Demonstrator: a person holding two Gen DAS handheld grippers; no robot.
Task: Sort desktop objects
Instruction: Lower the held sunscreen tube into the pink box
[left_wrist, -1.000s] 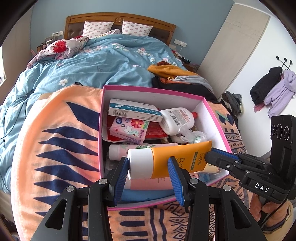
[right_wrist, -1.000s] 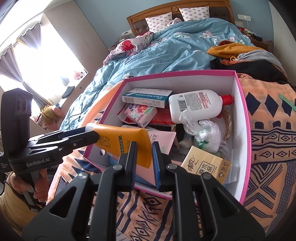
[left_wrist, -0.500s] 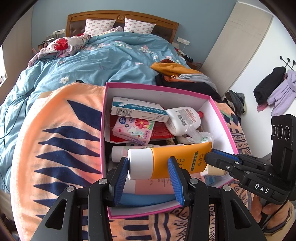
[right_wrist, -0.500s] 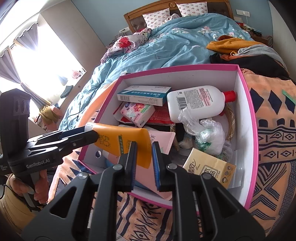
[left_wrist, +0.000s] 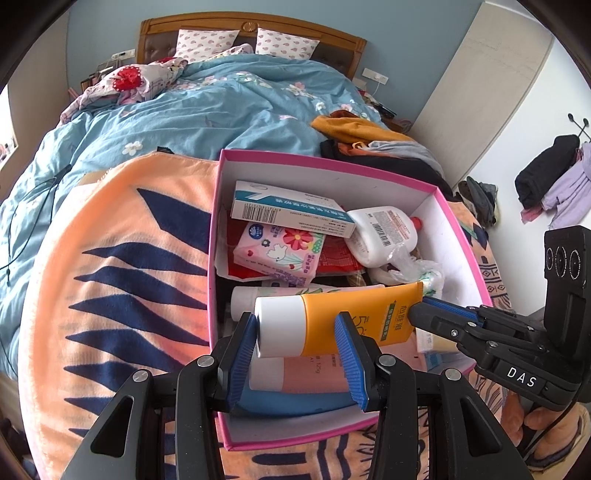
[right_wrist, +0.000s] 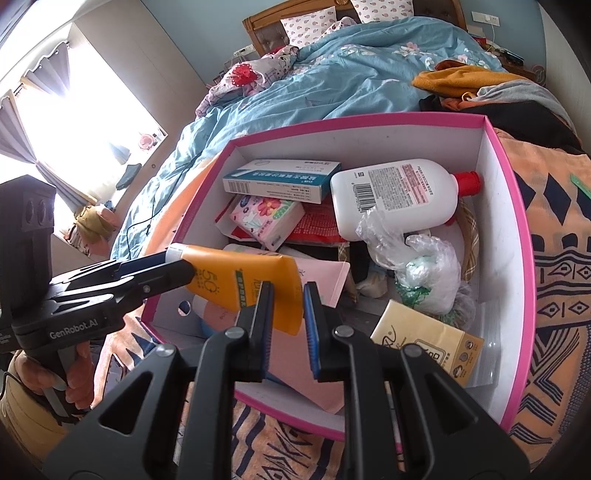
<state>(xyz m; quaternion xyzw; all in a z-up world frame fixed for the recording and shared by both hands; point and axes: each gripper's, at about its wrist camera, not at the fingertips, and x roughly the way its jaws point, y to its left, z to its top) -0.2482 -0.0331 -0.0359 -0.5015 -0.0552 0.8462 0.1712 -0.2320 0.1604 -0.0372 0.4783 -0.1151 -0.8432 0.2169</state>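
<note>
Orange tube (left_wrist: 354, 317) | btwn both grippers | over pink box (left_wrist: 332, 166)

You see only part of the pink tube (left_wrist: 295, 378): the orange tube (left_wrist: 343, 319) and the left gripper (left_wrist: 295, 354) cover most of it, and its small print is unreadable. The white tube (left_wrist: 242, 299) beside it shows just one end. The red packet (right_wrist: 317, 225) lies mostly under the tissue pack (right_wrist: 267, 216) and the white bottle (right_wrist: 397, 195). What the crumpled plastic bag (right_wrist: 424, 273) holds you cannot make out. The yellow tissue pack (right_wrist: 428, 341) is partly behind your right gripper (right_wrist: 288, 314). The pink box (right_wrist: 513, 229) hides its own floor beneath the clutter, and its near wall is cut by the gripper arms. Your hand (right_wrist: 79, 384) is half off the frame.
</note>
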